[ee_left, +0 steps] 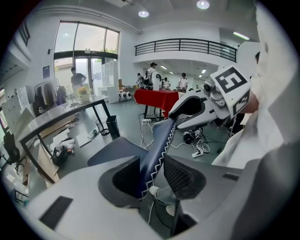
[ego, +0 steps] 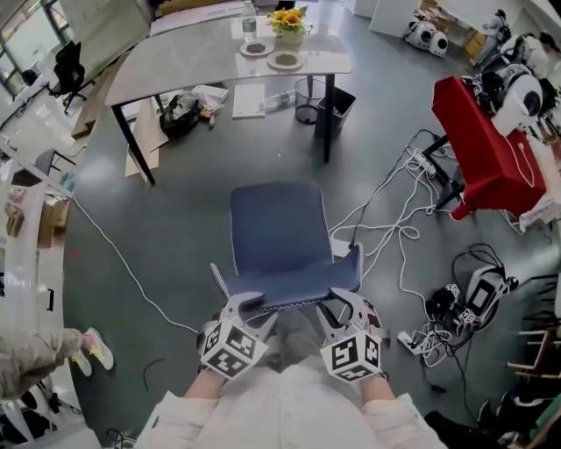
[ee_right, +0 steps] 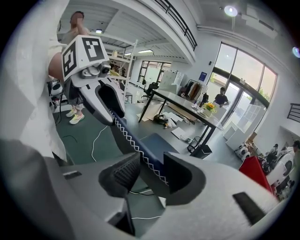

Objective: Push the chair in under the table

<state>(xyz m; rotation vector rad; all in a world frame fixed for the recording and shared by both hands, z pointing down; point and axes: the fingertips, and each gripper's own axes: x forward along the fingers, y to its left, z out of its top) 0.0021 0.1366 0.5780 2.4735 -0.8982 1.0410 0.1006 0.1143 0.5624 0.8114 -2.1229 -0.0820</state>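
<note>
**Bench:** Chair position?

**Me:** I see the dark blue moulded chair with white zigzag stitching standing on the grey floor. It is well apart from the near edge of the grey-topped desk with black legs, and no part of it is under the top.

**Bench:** Heading?

**Me:** The seat front points away from me, toward the desk's near edge, and the backrest is on my side. The seat's front-to-back line aims between the two near legs, closer to the right one. The backrest's top edge is the long axis here. It runs left to right across the head view, roughly parallel to the desk's near edge.

**Bench:** Tongs?

**Me:** The left gripper sits at the left end of the top edge and the right gripper at the right end. Both slope downward onto it. In each gripper's own view the stitched edge runs between the jaws, which stand wide apart. The ribbed pads lie against the blue shell on both faces, so I log both as clamped on the backrest. Each gripper's marker cube shows in the other's view, further along the same edge.

**Bench:** Surroundings?

**Me:** White cables trail over the floor just beside the chair's right side. Yellow flowers stand near the desk's far right corner.
</note>
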